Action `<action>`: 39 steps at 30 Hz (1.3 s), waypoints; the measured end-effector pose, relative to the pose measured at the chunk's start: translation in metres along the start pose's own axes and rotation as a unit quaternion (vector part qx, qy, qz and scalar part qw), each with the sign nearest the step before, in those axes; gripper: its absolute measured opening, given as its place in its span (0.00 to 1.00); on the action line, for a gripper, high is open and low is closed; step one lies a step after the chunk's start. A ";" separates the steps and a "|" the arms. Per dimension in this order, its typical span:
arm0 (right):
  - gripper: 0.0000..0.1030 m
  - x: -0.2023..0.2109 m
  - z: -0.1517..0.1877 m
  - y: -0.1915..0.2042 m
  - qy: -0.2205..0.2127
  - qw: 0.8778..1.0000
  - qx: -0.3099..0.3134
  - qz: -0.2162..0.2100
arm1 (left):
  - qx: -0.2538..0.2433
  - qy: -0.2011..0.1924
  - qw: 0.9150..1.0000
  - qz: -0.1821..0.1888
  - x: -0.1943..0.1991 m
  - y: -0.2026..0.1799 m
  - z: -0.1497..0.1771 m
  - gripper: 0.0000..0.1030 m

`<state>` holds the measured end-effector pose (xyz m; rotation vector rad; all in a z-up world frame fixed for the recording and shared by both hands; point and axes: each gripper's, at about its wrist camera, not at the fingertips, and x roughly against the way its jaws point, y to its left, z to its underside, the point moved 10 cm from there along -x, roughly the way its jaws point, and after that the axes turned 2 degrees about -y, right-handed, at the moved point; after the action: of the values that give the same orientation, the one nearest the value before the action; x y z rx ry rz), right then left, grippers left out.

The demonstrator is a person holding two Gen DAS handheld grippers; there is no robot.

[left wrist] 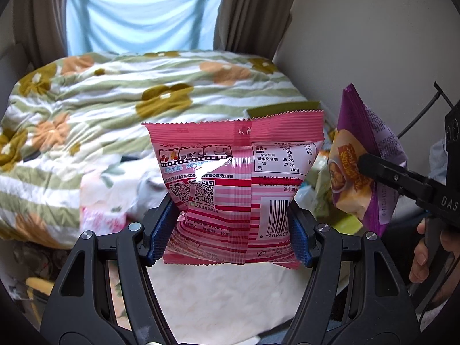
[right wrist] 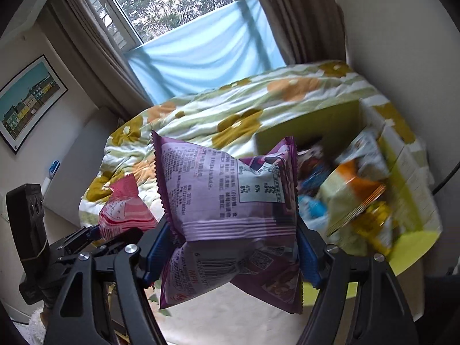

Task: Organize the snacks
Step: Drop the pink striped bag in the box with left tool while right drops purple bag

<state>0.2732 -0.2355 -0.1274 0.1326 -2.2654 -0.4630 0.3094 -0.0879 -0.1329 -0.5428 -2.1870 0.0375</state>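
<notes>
My left gripper (left wrist: 230, 230) is shut on a pink snack bag (left wrist: 238, 184), held upright above the bed with its back label facing the camera. My right gripper (right wrist: 230, 244) is shut on a purple snack bag (right wrist: 230, 218), squeezed at its middle. In the left wrist view the purple bag (left wrist: 365, 155) and the right gripper (left wrist: 371, 164) show at the right. In the right wrist view the pink bag (right wrist: 123, 212) and the left gripper (right wrist: 100, 235) show at the lower left. An open yellow-green box (right wrist: 402, 172) holding several snack packs sits to the right of the purple bag.
A bed with a floral green-striped quilt (left wrist: 115, 100) fills the background. Curtains (left wrist: 247, 11) and a window with a light blue cloth (left wrist: 143, 14) lie beyond it. A wall (left wrist: 373, 43) is at the right. A framed picture (right wrist: 28, 103) hangs at the left.
</notes>
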 end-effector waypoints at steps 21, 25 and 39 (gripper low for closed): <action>0.70 -0.006 -0.088 -0.166 0.019 0.999 0.027 0.008 | 0.026 0.015 0.999 -0.029 -0.167 -0.140 -0.061 0.99; 0.70 -0.015 -0.088 -0.171 0.030 0.999 0.030 -0.007 | 0.015 0.010 0.998 -0.065 -0.160 -0.135 -0.053 0.99; 0.76 -0.071 -0.100 -0.163 0.069 0.994 0.083 -0.020 | 0.013 0.031 0.990 -0.137 -0.130 -0.114 -0.022 0.99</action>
<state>0.3863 -0.3983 -0.1758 0.2859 -2.1669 -0.2779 0.3537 -0.2462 -0.1920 -0.2228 -2.1776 -0.0966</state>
